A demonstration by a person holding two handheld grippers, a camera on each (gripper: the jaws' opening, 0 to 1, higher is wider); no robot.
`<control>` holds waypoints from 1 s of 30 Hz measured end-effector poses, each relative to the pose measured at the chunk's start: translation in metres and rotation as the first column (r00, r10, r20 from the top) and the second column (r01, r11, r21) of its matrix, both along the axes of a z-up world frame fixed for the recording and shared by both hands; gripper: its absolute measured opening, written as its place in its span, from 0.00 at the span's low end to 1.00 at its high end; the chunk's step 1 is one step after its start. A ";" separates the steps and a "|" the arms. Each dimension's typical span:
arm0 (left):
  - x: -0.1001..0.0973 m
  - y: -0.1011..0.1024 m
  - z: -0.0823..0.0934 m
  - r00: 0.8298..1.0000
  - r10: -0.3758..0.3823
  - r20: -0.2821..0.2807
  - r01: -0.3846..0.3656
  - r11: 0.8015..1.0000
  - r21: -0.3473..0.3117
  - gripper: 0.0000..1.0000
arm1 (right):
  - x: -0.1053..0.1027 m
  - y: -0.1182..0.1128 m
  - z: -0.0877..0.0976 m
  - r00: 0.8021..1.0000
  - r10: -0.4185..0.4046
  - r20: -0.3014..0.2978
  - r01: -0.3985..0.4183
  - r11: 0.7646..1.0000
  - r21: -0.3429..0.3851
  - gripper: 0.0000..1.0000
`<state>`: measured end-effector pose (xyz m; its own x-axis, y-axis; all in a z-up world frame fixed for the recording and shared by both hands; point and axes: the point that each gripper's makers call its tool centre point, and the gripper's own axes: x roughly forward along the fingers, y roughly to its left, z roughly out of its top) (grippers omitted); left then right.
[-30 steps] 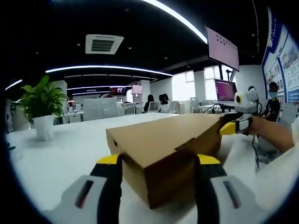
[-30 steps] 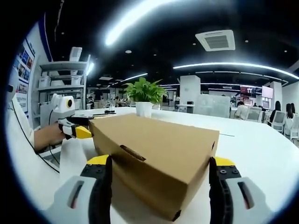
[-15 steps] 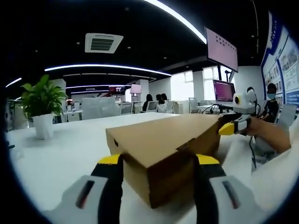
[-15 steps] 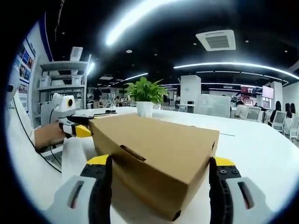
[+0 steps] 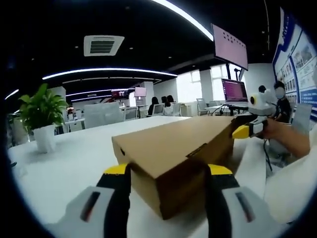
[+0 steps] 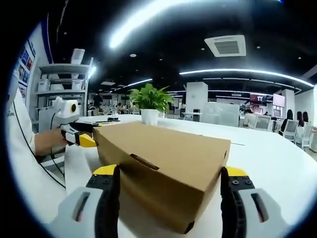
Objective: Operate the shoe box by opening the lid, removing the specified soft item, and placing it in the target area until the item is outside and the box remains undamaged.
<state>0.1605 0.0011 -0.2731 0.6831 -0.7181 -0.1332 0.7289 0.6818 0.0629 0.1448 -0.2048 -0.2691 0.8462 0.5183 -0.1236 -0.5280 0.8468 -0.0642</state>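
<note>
A closed cardboard shoe box (image 5: 173,158) rests on the white tabletop (image 5: 64,168), its contents hidden. The left gripper (image 5: 168,198) and right gripper (image 6: 168,198) stand wide open at opposite ends, jaws flanking the box corners; contact cannot be told. A potted plant (image 6: 148,101) stands beyond.

Open-plan office: white table (image 5: 74,158), potted plant (image 6: 148,101), dark ceiling with strip lights (image 5: 109,73), perhaps shelving (image 6: 62,99) at the wall.
</note>
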 end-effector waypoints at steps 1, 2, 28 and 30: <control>0.000 0.000 0.000 1.000 -0.001 -0.001 0.001 1.000 -0.003 0.61 | -0.001 0.000 0.000 1.000 -0.003 -0.004 0.003 1.000 -0.002 0.85; 0.000 0.000 0.000 1.000 -0.003 0.000 0.003 1.000 0.002 0.61 | -0.001 0.001 0.000 1.000 -0.005 -0.007 0.005 1.000 -0.004 0.85; -0.017 0.009 0.002 1.000 0.001 -0.028 -0.001 1.000 0.007 0.60 | -0.013 0.007 0.001 0.999 0.022 -0.043 -0.023 0.999 -0.024 0.85; -0.018 0.007 0.003 1.000 0.010 -0.027 -0.009 1.000 0.026 0.60 | -0.011 0.007 0.001 0.998 0.027 -0.052 -0.029 0.999 -0.026 0.85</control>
<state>0.1421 0.0081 -0.2706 0.6860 -0.7075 -0.1698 0.7239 0.6873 0.0607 0.1338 -0.1983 -0.2678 0.8237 0.5374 -0.1808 -0.5546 0.8300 -0.0593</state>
